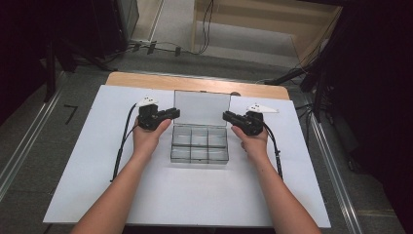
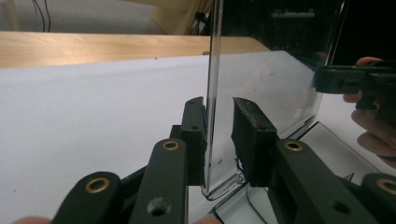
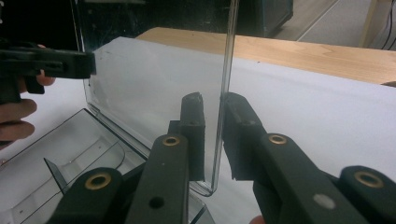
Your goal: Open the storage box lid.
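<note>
Two grippers work one clear plastic box (image 1: 199,142) from opposite sides in the high view: the left gripper (image 1: 174,113) reaches in at the left edge of the raised lid (image 1: 202,108) and the right gripper (image 1: 226,116) at its right edge, while the tray of six empty compartments lies just in front of both sets of fingers. Judging by this, the lid is already up and standing, and what is left is to swing it, most likely down to shut the box. White sheet (image 1: 87,146) covers the table (image 1: 146,79) around the fingers, and nothing lies in the lid's path. From the left gripper view, the left gripper (image 2: 218,140) has the lid's edge (image 2: 212,88) upright between its fingers (image 2: 194,135); the left pad touches the plastic, the right pad stands a little off, so the pinch looks not quite complete. Beyond the fingers, through the lid, the other gripper (image 2: 341,79) and a hand (image 2: 373,126) show. From the right gripper view, the right gripper (image 3: 215,135) straddles the lid's other edge (image 3: 228,84), its fingers (image 3: 243,135) close on both faces, nearly or just pinching; I cannot tell which
</note>
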The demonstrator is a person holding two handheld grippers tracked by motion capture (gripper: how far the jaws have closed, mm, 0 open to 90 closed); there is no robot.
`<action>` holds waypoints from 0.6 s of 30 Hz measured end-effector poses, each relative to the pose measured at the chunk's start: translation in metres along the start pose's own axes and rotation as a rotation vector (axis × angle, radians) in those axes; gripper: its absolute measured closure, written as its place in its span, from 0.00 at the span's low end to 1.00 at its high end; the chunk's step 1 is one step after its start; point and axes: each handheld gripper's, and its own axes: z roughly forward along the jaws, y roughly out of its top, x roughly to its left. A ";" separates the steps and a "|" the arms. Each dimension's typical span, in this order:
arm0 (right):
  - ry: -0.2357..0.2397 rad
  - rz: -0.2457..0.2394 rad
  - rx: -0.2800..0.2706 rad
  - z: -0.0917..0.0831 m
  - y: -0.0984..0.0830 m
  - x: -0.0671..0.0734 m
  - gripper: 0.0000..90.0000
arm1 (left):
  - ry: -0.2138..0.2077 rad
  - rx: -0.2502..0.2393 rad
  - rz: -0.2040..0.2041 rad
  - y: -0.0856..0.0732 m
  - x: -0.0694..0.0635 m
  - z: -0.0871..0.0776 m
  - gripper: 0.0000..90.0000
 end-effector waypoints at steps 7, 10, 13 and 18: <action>-0.006 0.011 0.005 0.002 0.000 -0.002 0.85 | -0.004 0.008 -0.022 0.000 0.003 0.003 0.85; -0.006 0.020 0.005 0.003 -0.001 -0.003 0.84 | -0.004 0.011 -0.031 0.000 0.004 0.004 0.85; -0.005 0.035 0.009 0.004 -0.001 -0.004 0.84 | -0.008 0.013 -0.045 -0.001 0.005 0.005 0.85; -0.012 0.040 0.016 0.006 -0.002 -0.005 0.82 | -0.018 0.021 -0.078 -0.001 0.009 0.007 0.85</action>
